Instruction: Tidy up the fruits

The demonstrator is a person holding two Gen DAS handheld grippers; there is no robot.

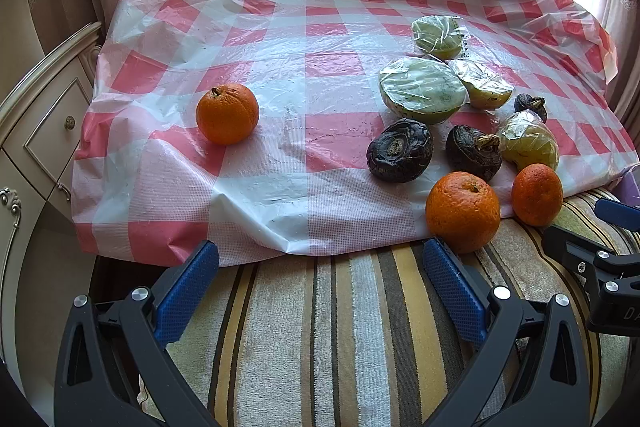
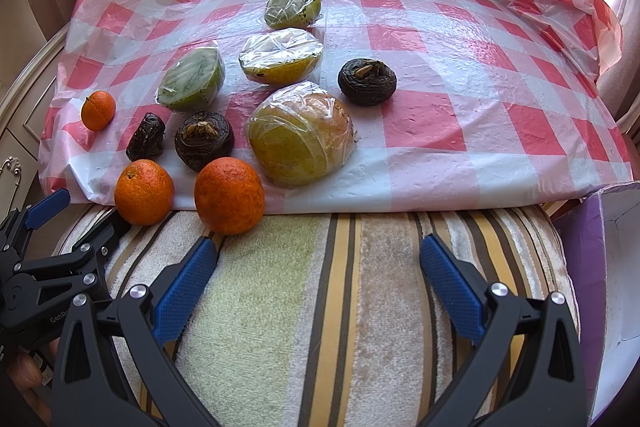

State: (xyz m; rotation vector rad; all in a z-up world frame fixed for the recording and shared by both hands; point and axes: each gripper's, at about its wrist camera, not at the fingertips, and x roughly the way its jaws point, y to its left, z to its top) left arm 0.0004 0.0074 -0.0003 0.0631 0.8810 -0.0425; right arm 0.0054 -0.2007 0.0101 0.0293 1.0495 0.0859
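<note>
Three oranges lie here: one alone at the left [image 1: 227,113] [image 2: 98,110], two at the cloth's near edge [image 1: 463,211] [image 1: 537,194] [image 2: 229,195] [image 2: 144,192]. Dark water chestnuts [image 1: 400,150] [image 1: 473,151] [image 2: 204,139] [image 2: 367,76] and several plastic-wrapped green and yellow fruit halves [image 1: 423,89] [image 2: 300,133] sit among them. My left gripper [image 1: 320,279] is open and empty over the striped towel, just short of the nearest orange. My right gripper [image 2: 319,277] is open and empty, below the fruit cluster.
A red-and-white checked plastic cloth [image 1: 304,39] [image 2: 460,67] covers the surface, over a striped towel [image 1: 340,327] [image 2: 320,307]. A cream cabinet [image 1: 44,131] stands at the left. A purple box [image 2: 600,287] is at the right. Curtains and a bright window are behind.
</note>
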